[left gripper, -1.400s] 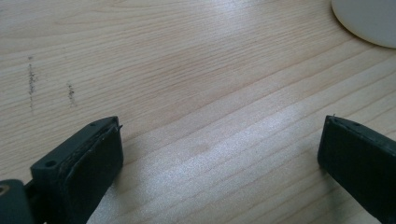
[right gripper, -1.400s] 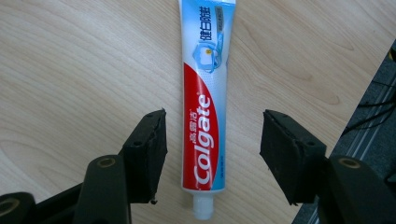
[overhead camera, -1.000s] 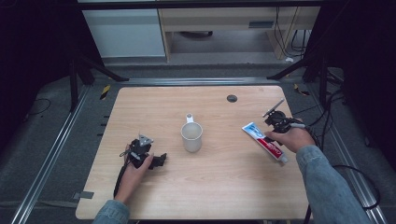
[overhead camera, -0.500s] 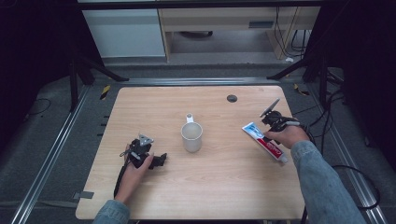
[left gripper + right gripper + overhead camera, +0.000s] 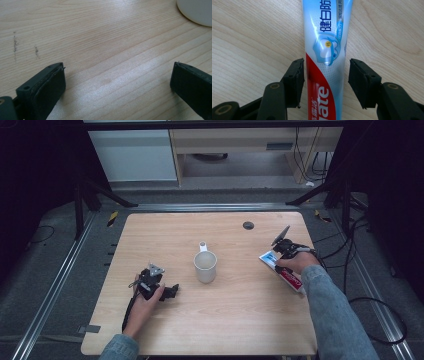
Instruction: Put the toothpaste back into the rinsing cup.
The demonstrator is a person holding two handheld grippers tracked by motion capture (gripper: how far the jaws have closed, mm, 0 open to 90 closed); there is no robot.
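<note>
A toothpaste tube (image 5: 291, 281), blue, white and red, lies flat near the table's right edge. My right gripper (image 5: 281, 265) is lowered over it. In the right gripper view the tube (image 5: 324, 37) runs up between the two black jaws of the right gripper (image 5: 326, 67), which stand open with a thin gap on each side. A white mug (image 5: 205, 266) stands upright at the table's middle. My left gripper (image 5: 175, 291) rests on the wood to the mug's left, pointing toward it. In the left gripper view the left gripper (image 5: 117, 75) has its jaws wide open over bare wood, and the mug (image 5: 197, 10) sits at the top right.
A black round grommet (image 5: 248, 225) sits in the wooden table (image 5: 225, 330) near its far edge. Cables (image 5: 345, 270) trail off the right side onto the floor. A cabinet and shelf stand beyond the table's far end.
My right hand has sunk and shifted slightly left, bringing its jaws down around the toothpaste tube. The left hand, the mug and the tube have not moved.
</note>
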